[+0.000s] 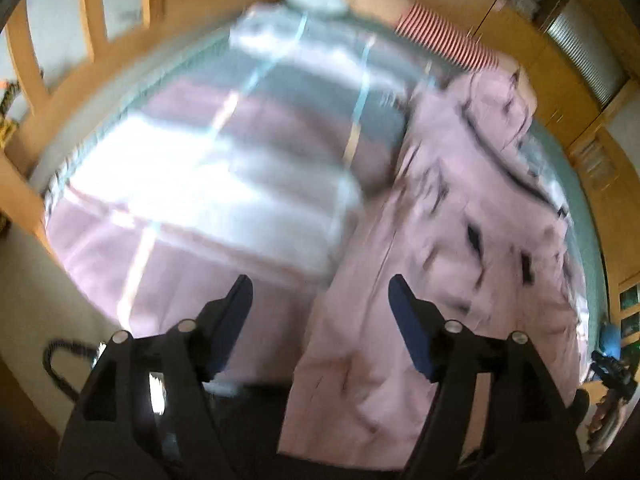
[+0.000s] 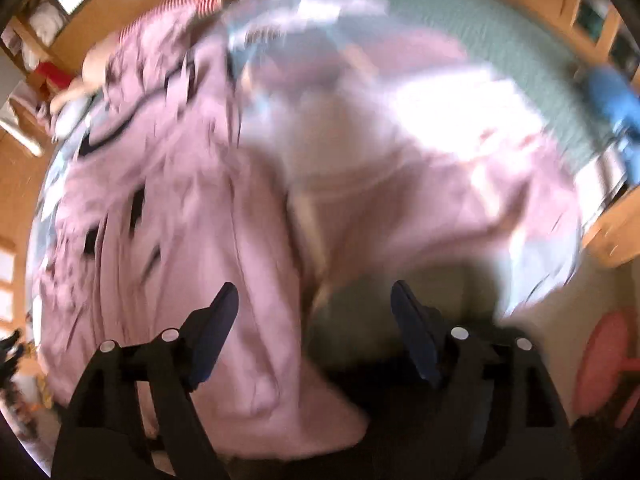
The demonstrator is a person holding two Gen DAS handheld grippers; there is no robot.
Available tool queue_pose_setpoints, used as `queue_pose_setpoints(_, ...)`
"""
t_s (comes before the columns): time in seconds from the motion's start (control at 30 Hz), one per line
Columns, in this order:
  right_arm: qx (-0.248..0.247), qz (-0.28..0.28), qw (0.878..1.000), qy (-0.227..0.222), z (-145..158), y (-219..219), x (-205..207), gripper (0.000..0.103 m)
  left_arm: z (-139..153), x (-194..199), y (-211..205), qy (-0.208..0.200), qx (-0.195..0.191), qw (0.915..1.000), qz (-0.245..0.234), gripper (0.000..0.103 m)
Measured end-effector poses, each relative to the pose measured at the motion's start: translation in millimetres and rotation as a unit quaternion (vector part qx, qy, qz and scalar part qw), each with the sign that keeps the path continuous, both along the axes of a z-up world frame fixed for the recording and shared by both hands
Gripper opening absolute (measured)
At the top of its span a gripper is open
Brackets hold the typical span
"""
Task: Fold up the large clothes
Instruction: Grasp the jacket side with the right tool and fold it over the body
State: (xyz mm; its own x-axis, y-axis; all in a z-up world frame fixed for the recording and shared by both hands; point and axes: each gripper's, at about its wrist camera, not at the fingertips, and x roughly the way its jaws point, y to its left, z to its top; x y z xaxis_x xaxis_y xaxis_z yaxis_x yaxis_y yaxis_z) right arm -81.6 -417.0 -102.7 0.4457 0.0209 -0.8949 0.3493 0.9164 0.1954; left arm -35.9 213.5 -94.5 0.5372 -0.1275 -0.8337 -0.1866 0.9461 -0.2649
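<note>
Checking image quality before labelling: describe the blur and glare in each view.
Left wrist view: motion blur smears the pink garment and striped bedspread; sunlight blows out a patch at left. Right wrist view: heavier blur, a washed-out glare patch at upper right, dark shadow between the open jaws.

From where I stand, both grippers hang over the bed with their jaws spread and nothing between them. Ahead of the left gripper (image 1: 321, 294), from ten to twelve o'clock, the striped bedcover (image 1: 224, 152) lies flat and bare, an easy lane. From one to four o'clock the pink garment (image 1: 472, 216) is heaped in folds, reaching right down to the gripper's right finger. A striped pillow (image 1: 444, 38) blocks the far end at one o'clock. For the right gripper (image 2: 314, 300), the same garment fills nine to twelve o'clock; a dark gap opens directly under its right finger (image 2: 414, 334). The wooden bedframe (image 2: 612, 232) bounds three o'clock.
</note>
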Motion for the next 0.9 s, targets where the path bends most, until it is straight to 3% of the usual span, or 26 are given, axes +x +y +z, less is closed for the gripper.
queue_pose_setpoints(0.07, -0.006, 0.031, 0.999, -0.030, 14, 16, 24, 0.079, 13, 17, -19, -0.023, -0.014, 0.9992, -0.030, 0.071)
queue_pose_setpoints(0.13, -0.038, 0.062, 0.996, -0.055, 23, 44, 50, 0.079, 14, 43, -56, -0.027, -0.002, 0.9974, -0.067, 0.071)
queue_pose_setpoints(0.27, -0.070, 0.134, 0.985, -0.078, 20, 108, 118, 0.079, -11, 96, -147, -0.012, 0.051, 0.9882, -0.144, 0.071)
queue_pose_setpoints(0.4, -0.086, 0.177, 0.978, -0.072, 3, 165, 182, 0.079, -44, 150, -215, -0.004, 0.129, 0.9765, -0.172, 0.071)
queue_pose_setpoints(0.5, -0.105, 0.189, 0.975, -0.042, -25, 181, 228, 0.078, -75, 189, -229, 0.011, 0.164, 0.9724, -0.166, 0.074)
queue_pose_setpoints(0.53, -0.124, 0.180, 0.976, -0.007, -43, 177, 245, 0.078, -88, 201, -229, 0.025, 0.166, 0.9729, -0.159, 0.077)
queue_pose_setpoints(0.6, -0.132, 0.161, 0.974, 0.084, -83, 159, 270, 0.079, -115, 220, -214, 0.057, 0.138, 0.9778, -0.146, 0.089)
queue_pose_setpoints(0.63, -0.119, 0.165, 0.974, 0.096, -87, 155, 273, 0.079, -124, 225, -205, 0.058, 0.107, 0.9817, -0.146, 0.092)
queue_pose_setpoints(0.7, -0.093, 0.185, 0.975, 0.078, -67, 154, 273, 0.079, -125, 223, -199, 0.049, 0.095, 0.9822, -0.155, 0.093)
queue_pose_setpoints(0.77, -0.036, 0.218, 0.975, 0.000, -17, 156, 279, 0.079, -120, 220, -200, 0.035, 0.096, 0.9810, -0.165, 0.092)
queue_pose_setpoints(0.8, -0.036, 0.221, 0.974, -0.025, 0, 156, 285, 0.079, -119, 219, -200, 0.031, 0.097, 0.9805, -0.168, 0.092)
queue_pose_setpoints(0.87, -0.072, 0.208, 0.972, -0.079, 38, 158, 319, 0.093, -120, 216, -201, 0.027, 0.097, 0.9807, -0.167, 0.093)
queue_pose_setpoints(0.9, -0.085, 0.197, 0.972, -0.094, 47, 158, 342, 0.096, -121, 216, -201, 0.026, 0.098, 0.9806, -0.168, 0.094)
